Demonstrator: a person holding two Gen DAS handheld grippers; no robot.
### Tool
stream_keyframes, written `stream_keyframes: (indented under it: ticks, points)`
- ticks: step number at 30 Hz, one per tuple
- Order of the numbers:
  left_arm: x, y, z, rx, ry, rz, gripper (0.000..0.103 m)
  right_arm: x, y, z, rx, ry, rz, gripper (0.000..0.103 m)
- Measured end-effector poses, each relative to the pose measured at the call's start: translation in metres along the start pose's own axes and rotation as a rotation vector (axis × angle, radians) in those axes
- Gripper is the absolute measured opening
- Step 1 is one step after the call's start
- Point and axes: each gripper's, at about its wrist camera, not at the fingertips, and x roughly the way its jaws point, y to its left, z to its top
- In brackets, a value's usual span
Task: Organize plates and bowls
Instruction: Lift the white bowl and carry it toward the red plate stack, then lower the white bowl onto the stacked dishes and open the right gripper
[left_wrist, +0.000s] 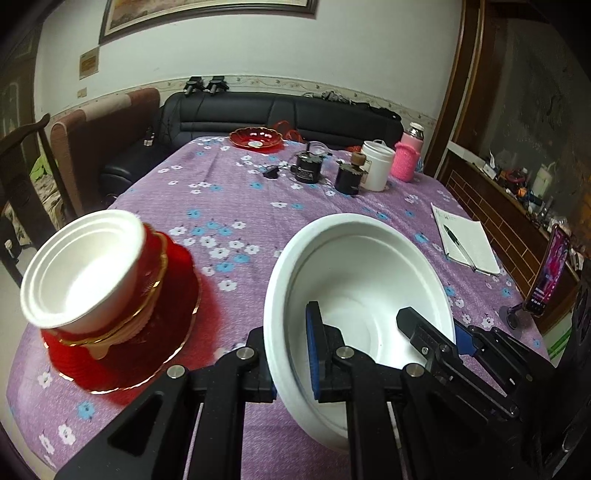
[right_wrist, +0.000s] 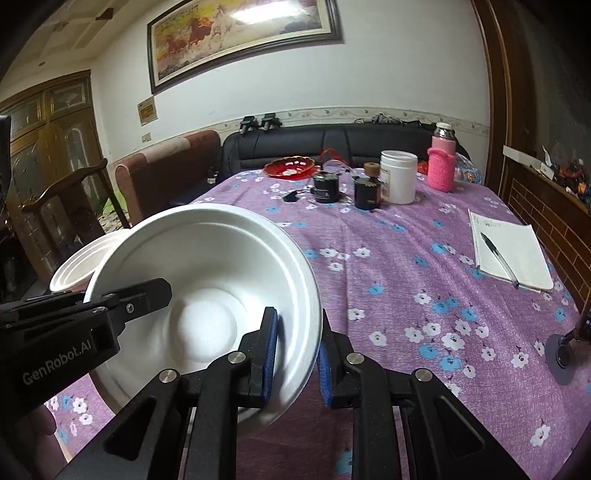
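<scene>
A large white foam bowl (left_wrist: 354, 266) hangs over the purple flowered tablecloth (left_wrist: 236, 199), held at both sides. My left gripper (left_wrist: 286, 321) is shut on its left rim, one blue pad inside the wall. My right gripper (left_wrist: 434, 325) is shut on the opposite rim. The right wrist view shows the same bowl (right_wrist: 207, 266) with my right gripper (right_wrist: 299, 317) clamping its right edge and my left gripper (right_wrist: 140, 295) reaching in from the left. To the left, a small white bowl (left_wrist: 85, 269) tops a stack of red gold-rimmed bowls on a red plate (left_wrist: 162, 350).
A red dish (left_wrist: 256, 139) sits at the table's far end. Near it stand two dark jars (left_wrist: 308, 168), a white tub (left_wrist: 376, 166) and a pink-sleeved flask (left_wrist: 406, 158). A notebook with a pen (left_wrist: 465, 240) and a phone on a stand (left_wrist: 550, 273) lie right. A black sofa (left_wrist: 280, 110) is behind.
</scene>
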Motion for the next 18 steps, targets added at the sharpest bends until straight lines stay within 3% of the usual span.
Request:
stream_keyframes:
  ticks: [18]
  points:
    - [-0.033, 0.058, -0.010, -0.110, -0.038, 0.043, 0.011, -0.007, 0.063, 0.010, -0.103, -0.026, 0.064, 0.021]
